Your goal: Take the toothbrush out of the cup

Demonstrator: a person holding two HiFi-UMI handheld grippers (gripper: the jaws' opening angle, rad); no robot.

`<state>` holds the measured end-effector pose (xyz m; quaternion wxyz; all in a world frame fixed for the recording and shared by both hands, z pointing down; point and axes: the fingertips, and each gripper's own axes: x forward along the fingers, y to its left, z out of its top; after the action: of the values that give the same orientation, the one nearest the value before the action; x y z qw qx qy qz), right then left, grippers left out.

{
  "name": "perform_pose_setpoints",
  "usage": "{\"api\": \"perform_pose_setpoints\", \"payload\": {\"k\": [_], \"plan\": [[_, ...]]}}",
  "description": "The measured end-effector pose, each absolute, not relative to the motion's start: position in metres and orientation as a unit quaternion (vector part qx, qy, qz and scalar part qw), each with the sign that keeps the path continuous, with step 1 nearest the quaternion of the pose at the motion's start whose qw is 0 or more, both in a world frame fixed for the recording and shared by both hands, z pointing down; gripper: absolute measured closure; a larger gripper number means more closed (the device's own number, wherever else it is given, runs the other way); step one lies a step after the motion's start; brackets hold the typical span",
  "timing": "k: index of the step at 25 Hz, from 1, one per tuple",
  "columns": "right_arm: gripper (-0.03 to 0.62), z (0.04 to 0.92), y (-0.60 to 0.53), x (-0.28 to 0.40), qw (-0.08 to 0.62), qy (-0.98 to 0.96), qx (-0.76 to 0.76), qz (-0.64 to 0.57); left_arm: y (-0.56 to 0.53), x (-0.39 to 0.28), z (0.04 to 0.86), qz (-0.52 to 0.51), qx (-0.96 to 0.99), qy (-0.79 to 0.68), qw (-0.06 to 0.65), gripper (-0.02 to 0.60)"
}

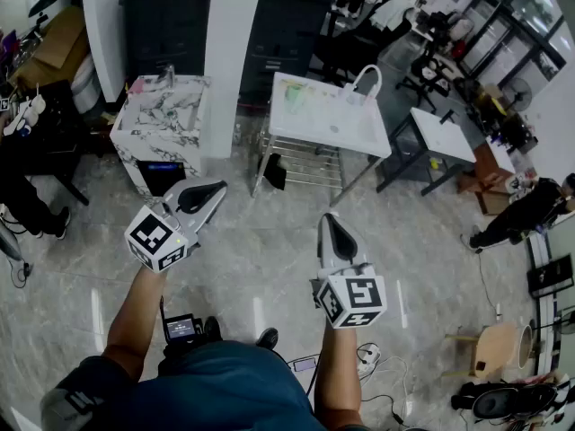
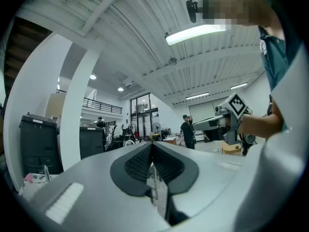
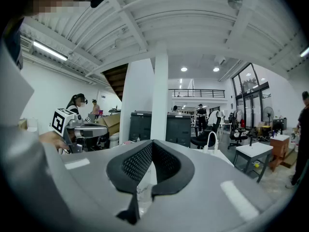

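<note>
I cannot make out a toothbrush or a cup in any view. A small upright item (image 1: 165, 76) stands on the marbled cabinet (image 1: 166, 119), too small to identify. My left gripper (image 1: 216, 189) is held level above the floor, pointing toward that cabinet. Its jaws are shut with nothing between them (image 2: 151, 144). My right gripper (image 1: 328, 220) points toward the white sink table (image 1: 305, 115), also shut and empty (image 3: 152, 141). Each gripper shows in the other's view: the right gripper (image 2: 227, 120) and the left gripper (image 3: 77, 128).
Two black cabinets (image 1: 166, 16) stand behind a white pillar (image 1: 232, 34). A small white table (image 1: 445, 135) and office chairs are to the right. A person (image 1: 517, 215) stands at far right. A wooden stool (image 1: 490, 348) and floor cables lie near my feet.
</note>
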<state>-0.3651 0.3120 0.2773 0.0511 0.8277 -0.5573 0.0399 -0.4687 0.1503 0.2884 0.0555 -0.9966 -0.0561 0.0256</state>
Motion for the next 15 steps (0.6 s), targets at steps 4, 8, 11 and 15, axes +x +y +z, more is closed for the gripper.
{"api": "perform_pose_setpoints", "payload": {"k": [4, 8, 11, 15], "plan": [[0.591, 0.275, 0.310, -0.367, 0.051, -0.555, 0.829, 0.040, 0.148, -0.470, 0.287, 0.025, -0.996, -0.060, 0.055, 0.583], [0.591, 0.275, 0.303, -0.369, 0.052, -0.552, 0.831, 0.042, 0.141, -0.472, 0.288, 0.025, -0.996, -0.064, 0.051, 0.583], [0.591, 0.276, 0.298, -0.369, 0.053, -0.548, 0.834, 0.043, 0.136, -0.471, 0.290, 0.025, -0.996, -0.070, 0.048, 0.583], [0.591, 0.277, 0.290, -0.371, 0.052, -0.542, 0.837, 0.044, 0.128, -0.472, 0.292, 0.026, -0.996, -0.076, 0.048, 0.583]]}}
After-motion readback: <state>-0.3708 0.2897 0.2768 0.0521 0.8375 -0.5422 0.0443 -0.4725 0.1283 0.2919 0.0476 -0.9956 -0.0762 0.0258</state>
